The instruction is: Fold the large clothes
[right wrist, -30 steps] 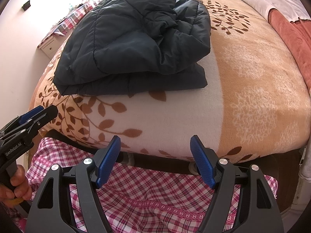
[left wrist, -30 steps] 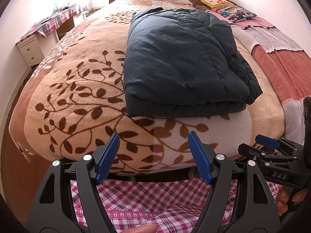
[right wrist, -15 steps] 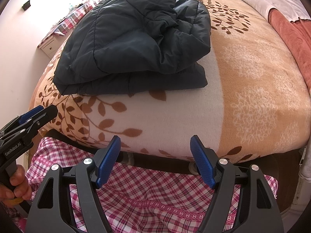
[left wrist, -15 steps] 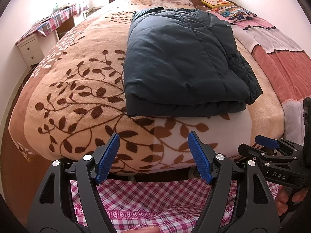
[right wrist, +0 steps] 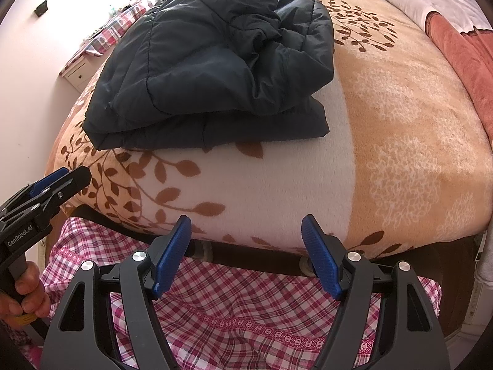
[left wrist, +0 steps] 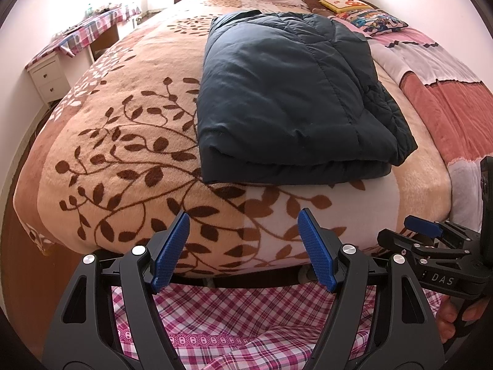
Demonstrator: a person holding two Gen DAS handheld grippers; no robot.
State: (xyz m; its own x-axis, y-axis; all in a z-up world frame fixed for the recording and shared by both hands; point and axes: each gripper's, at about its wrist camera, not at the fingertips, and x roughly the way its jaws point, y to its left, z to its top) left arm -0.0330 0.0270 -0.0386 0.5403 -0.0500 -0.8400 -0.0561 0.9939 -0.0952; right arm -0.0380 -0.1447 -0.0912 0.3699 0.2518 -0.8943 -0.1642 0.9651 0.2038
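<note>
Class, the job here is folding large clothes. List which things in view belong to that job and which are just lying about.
Belongs to the job:
- dark navy quilted padded jacket, lying folded on the bed
- left tongs, open
- right tongs, open

Just lying about:
- beige leaf-patterned fleece blanket
- colourful cartoon-print pillows
- white bedside drawers
- pink striped quilt

dark navy jacket (left wrist: pixel 286 98) ahead of the tongs on a tan blanket (left wrist: pixel 129 141) with brown leaves; pink checked cloth (right wrist: pixel 246 302) beneath them.
</note>
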